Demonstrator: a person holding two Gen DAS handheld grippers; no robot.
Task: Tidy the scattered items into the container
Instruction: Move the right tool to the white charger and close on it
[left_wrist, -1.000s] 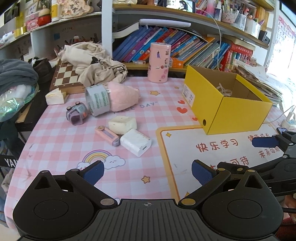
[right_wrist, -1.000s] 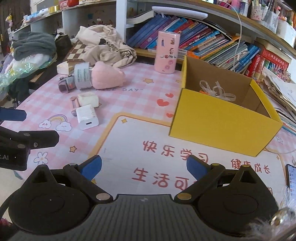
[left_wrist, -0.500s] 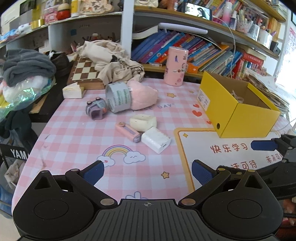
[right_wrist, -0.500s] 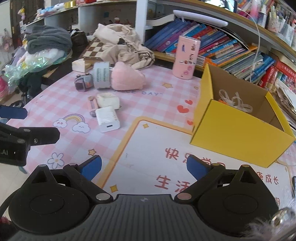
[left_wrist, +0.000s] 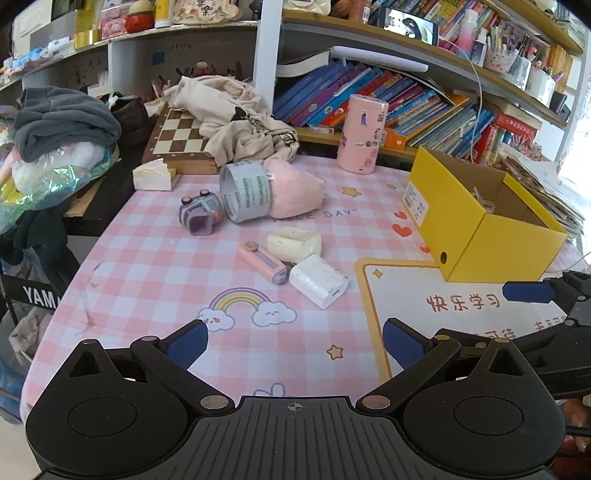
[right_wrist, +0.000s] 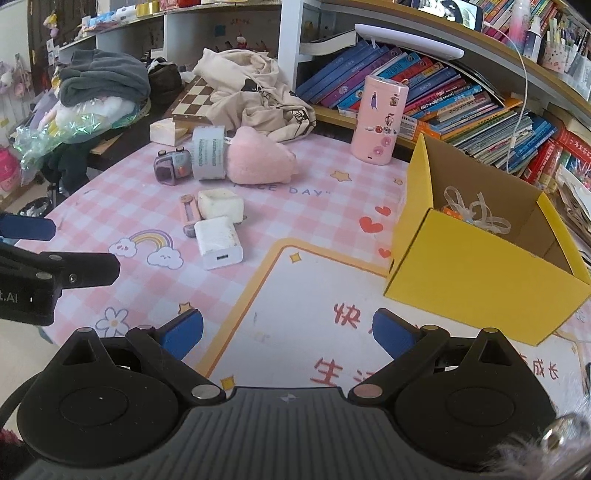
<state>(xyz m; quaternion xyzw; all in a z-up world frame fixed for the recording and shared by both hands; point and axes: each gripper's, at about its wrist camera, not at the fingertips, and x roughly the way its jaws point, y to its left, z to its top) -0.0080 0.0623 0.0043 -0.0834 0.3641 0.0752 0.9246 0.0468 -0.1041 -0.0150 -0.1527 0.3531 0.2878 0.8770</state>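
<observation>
At the far left of the pink checked tablecloth (left_wrist: 155, 258), a small purple toy camera (left_wrist: 201, 216) lies just beside a roll of grey tape (left_wrist: 245, 195), which stands on edge and touches a pink plush pouch (left_wrist: 295, 194) behind it. Nearer the front edge sits a tight cluster of three items: a pink slim gadget (left_wrist: 263, 262), a cream block (left_wrist: 294, 243) and a white charger brick (left_wrist: 318, 280), all touching or almost touching, so a pick on one is likely to disturb its neighbours. A pink cylindrical tin (left_wrist: 362, 133) stands upright at the back by the bookshelf; whether it counts as scattered cannot be told. To the right, the yellow cardboard box (right_wrist: 476, 273) rests open-topped on the white printed mat (right_wrist: 314, 302), its open top letting items be dropped in from above; a clear ribbon bundle (right_wrist: 476, 212) already lies inside. The left gripper (left_wrist: 293, 341) hovers low over the front edge of the table with its jaws wide apart and empty, aimed toward the cluster. The right gripper (right_wrist: 288, 330) hovers over the mat, jaws likewise wide and empty, closer to the box. The six loose items remain outside the container, so the task appears to be at an early stage.
</observation>
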